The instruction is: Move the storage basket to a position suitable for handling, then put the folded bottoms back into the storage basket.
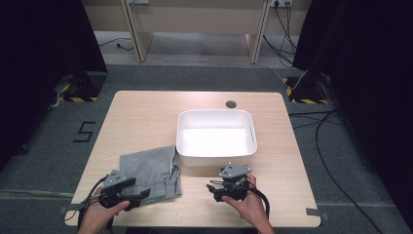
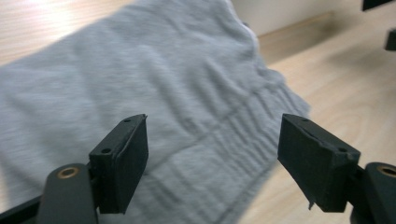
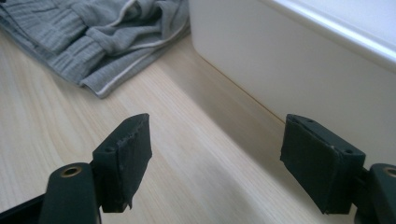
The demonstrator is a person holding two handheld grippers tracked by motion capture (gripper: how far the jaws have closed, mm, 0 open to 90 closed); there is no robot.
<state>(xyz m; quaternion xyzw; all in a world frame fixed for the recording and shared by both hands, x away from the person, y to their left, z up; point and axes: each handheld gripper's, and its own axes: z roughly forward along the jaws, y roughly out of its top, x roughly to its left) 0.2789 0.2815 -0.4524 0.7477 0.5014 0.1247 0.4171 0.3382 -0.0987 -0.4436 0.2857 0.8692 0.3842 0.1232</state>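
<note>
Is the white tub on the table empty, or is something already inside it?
Empty. In the high view the white tub shows only its bare white floor, and the grey garment lies outside it on the table.

A light wooden desk (image 1: 146, 117) carries two things. A white tub (image 1: 215, 157) sits near its middle, and folded grey cloth (image 1: 151, 173) lies just beside it toward the near left corner.

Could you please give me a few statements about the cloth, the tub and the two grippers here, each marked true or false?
1. The white tub is empty. True.
2. The grey cloth lies inside the tub. False: it lies on the table, beside the tub.
3. The left gripper is open over the cloth. True.
4. The right gripper is shut on the cloth. False: it is open, above bare table beside the tub.
</note>
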